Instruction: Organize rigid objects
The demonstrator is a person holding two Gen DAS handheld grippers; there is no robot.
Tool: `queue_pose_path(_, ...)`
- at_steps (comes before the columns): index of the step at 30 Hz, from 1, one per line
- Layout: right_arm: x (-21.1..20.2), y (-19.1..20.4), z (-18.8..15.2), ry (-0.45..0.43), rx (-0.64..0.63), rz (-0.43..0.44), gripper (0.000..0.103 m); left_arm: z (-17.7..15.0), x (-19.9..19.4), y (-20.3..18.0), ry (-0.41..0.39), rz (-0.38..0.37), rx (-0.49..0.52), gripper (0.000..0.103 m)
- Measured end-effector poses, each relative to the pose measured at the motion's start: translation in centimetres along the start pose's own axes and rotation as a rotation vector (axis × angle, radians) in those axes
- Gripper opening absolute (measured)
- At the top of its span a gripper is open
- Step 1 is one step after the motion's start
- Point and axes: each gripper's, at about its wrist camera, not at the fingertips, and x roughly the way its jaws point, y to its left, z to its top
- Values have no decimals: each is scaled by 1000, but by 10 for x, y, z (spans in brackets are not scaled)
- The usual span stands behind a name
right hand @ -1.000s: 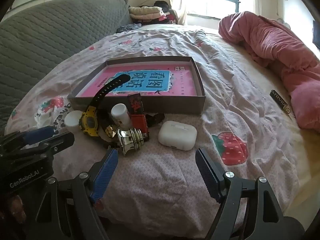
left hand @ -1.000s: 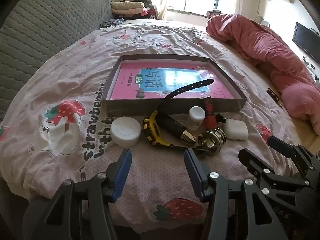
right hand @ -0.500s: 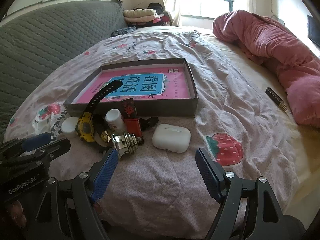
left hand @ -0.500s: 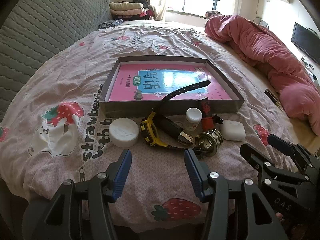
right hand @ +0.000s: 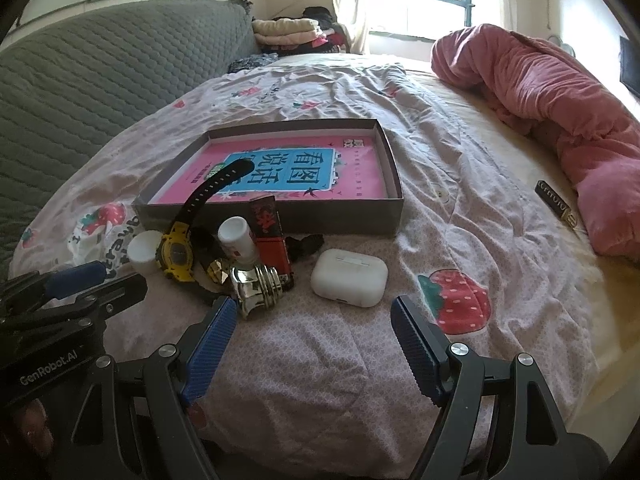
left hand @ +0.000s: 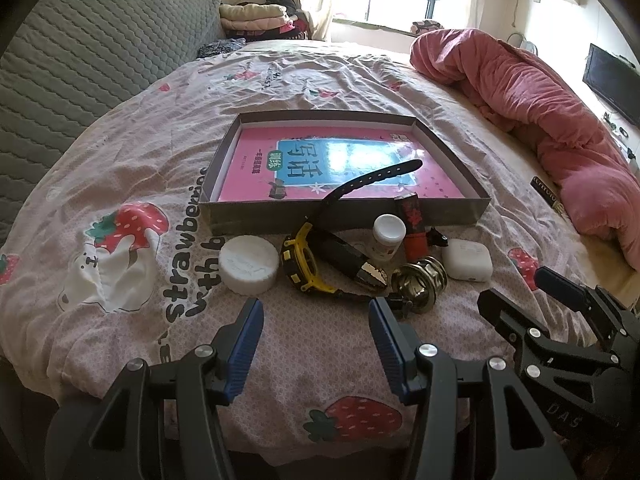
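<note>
Left tongs (left hand: 316, 330): released, empty, over the bed (left hand: 120, 152).
Right tongs (right hand: 312, 330): released, empty.
Watch (left hand: 304, 258), earbud case (right hand: 349, 277), bottle (left hand: 387, 237): clustered just before the box (left hand: 344, 216).

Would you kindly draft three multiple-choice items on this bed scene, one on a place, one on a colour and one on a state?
1. Where does the white earbud case lie?
A. inside the box
B. on the sheet, right of the pile
C. on the pink blanket

2. What colour is the watch body?
A. yellow
B. green
C. red

3. How do both grippers stand?
A. shut on the watch
B. shut, empty
C. open, empty

Answers: 1 B, it sits on the bedsheet before the box. 2 A, the casing is yellow. 3 C, left gripper and right gripper show spread fingers, nothing between.
</note>
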Motion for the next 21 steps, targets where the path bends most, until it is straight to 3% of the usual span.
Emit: queue_pose_path(21,0,-1,1,-1,3,0,80,-1,1,3,3,-2,-4,54)
